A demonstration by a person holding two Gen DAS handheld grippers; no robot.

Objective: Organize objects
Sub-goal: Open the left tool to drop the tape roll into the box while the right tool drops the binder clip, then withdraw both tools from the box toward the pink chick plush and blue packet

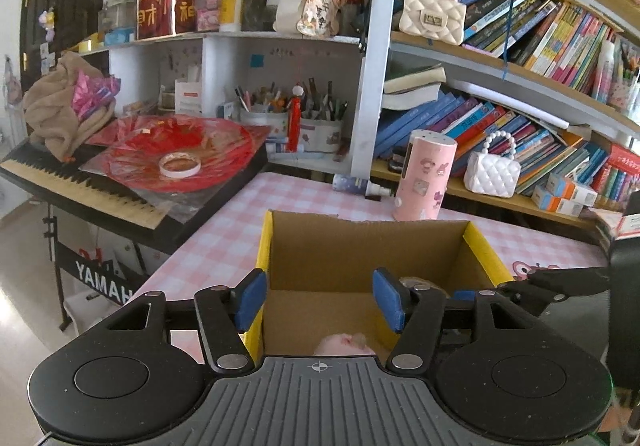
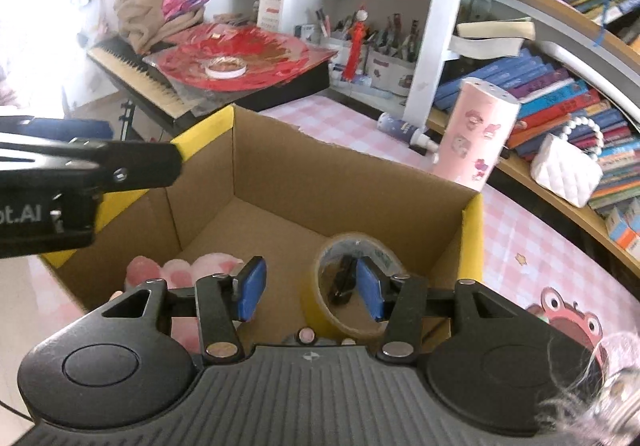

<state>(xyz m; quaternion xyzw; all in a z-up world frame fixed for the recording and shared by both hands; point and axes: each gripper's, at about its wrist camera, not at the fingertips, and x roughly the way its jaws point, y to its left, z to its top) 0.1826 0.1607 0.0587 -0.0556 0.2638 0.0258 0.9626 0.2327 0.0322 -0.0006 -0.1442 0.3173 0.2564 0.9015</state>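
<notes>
An open cardboard box with yellow edges (image 1: 360, 242) (image 2: 304, 182) stands on the pink checked table. Inside lie a pink plush paw toy (image 2: 180, 270) (image 1: 344, 344) and a roll of brown packing tape (image 2: 352, 282). My left gripper (image 1: 320, 298) is open and empty above the box's near left side. My right gripper (image 2: 308, 286) is open and empty over the box; its right finger (image 2: 370, 288) sits within the tape roll's ring. The left gripper's body shows at the left of the right wrist view (image 2: 80, 174).
A pink cylinder with stickers (image 1: 426, 174) (image 2: 476, 134) stands behind the box. A small spray bottle (image 1: 360, 184) lies by it. A white quilted purse (image 1: 492, 170) and bookshelves are right. A keyboard with red paper and a white tape roll (image 1: 179, 164) is left.
</notes>
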